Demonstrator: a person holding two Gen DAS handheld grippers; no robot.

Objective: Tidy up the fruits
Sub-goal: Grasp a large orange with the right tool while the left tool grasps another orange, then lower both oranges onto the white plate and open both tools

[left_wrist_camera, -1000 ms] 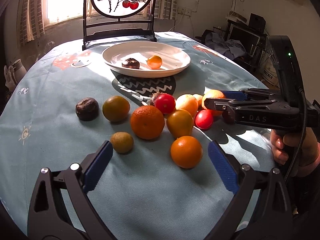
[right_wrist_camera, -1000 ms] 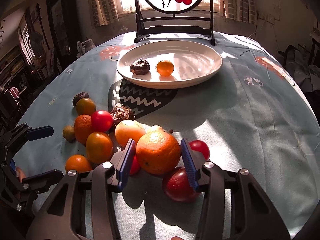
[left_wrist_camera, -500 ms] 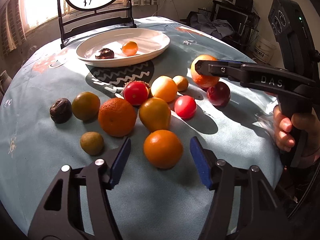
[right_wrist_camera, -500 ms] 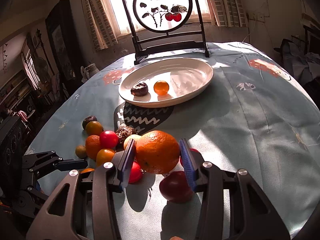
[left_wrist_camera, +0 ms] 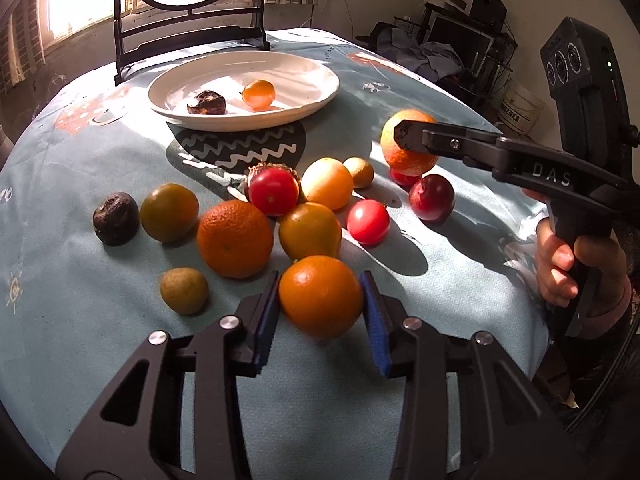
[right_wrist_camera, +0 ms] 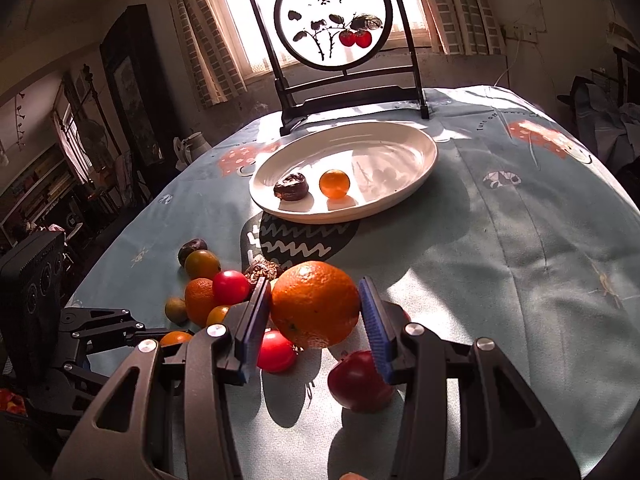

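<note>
My left gripper [left_wrist_camera: 320,312] is shut on an orange [left_wrist_camera: 321,296] at the near side of the fruit pile, low at the cloth. My right gripper [right_wrist_camera: 314,312] is shut on a large orange [right_wrist_camera: 315,304] and holds it above the table; it also shows in the left wrist view [left_wrist_camera: 404,148]. A white plate [left_wrist_camera: 312,80] at the back holds a dark wrinkled fruit [left_wrist_camera: 206,103] and a small orange fruit [left_wrist_camera: 259,94]. Several oranges, red tomatoes [left_wrist_camera: 273,191] and small brown fruits lie loose on the cloth.
A framed round screen [right_wrist_camera: 335,28] stands behind the plate [right_wrist_camera: 416,160]. A dark red fruit [right_wrist_camera: 360,380] and a red tomato [right_wrist_camera: 276,352] lie under the right gripper. The round table drops off at its right edge [left_wrist_camera: 520,240].
My left gripper moved forward and closed on the near orange. My right gripper lifted its orange higher above the pile.
</note>
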